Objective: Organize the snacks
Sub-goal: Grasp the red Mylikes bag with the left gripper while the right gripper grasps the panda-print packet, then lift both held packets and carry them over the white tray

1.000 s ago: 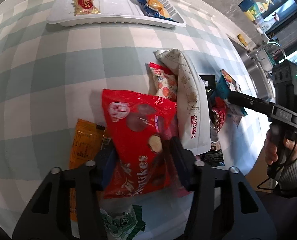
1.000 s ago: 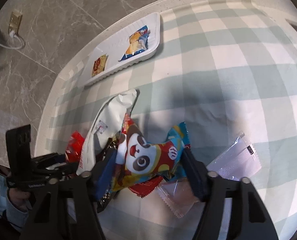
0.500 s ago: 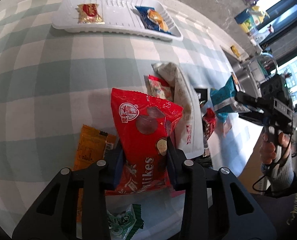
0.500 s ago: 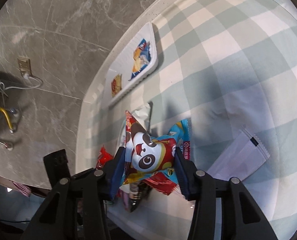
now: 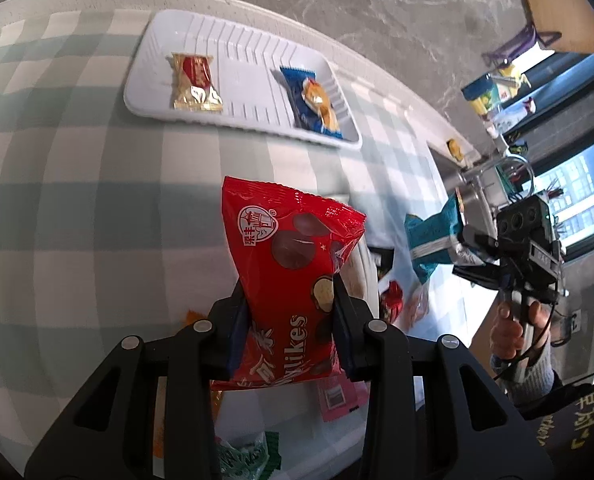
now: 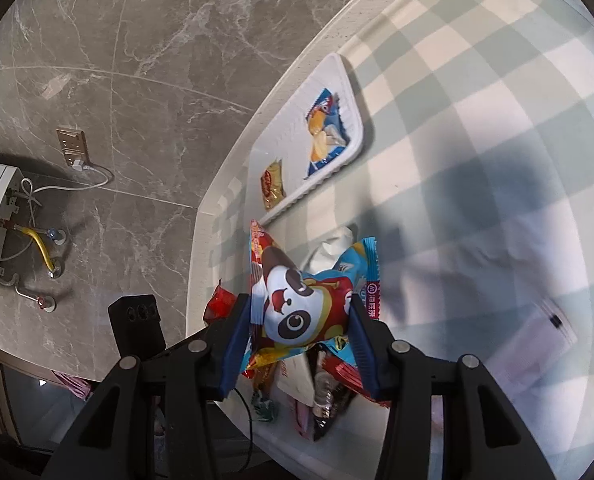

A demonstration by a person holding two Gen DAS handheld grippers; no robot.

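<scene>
Over on the left, the left gripper (image 5: pixel 293 316) has its blue-padded fingers (image 5: pixel 239 332) squeezed in on a red chocolate bag (image 5: pixel 293 280), pinching it at the waist and holding it upright and clear of the checked tablecloth (image 5: pixel 77 208); beyond it, toward the far table edge, sits the white tray (image 5: pixel 253 76), carrying a red-and-gold candy packet (image 5: pixel 195 82) on its left side and a blue snack packet (image 5: pixel 315 102) on its right, the two well apart; under and beside the raised bag lies the loose pile: an orange wrapper (image 5: pixel 191 316) peeking out at the left finger, a green-and-white packet (image 5: pixel 249 458) near the bottom, a pink sachet (image 5: pixel 337 394) just right of it; moving right, the right gripper (image 6: pixel 299 322) is clamped just as tight on a panda snack bag (image 6: pixel 309 308), the bag crumpled between the pads and lifted above the heap; in the left camera the same bag shows its teal side (image 5: pixel 433 242), held out in the air off the table's right edge; below it a white pouch (image 6: pixel 329 250) and dark wrappers sit on the cloth; far right lies a pale translucent sachet (image 6: pixel 537 344), blurred, on its own
</scene>
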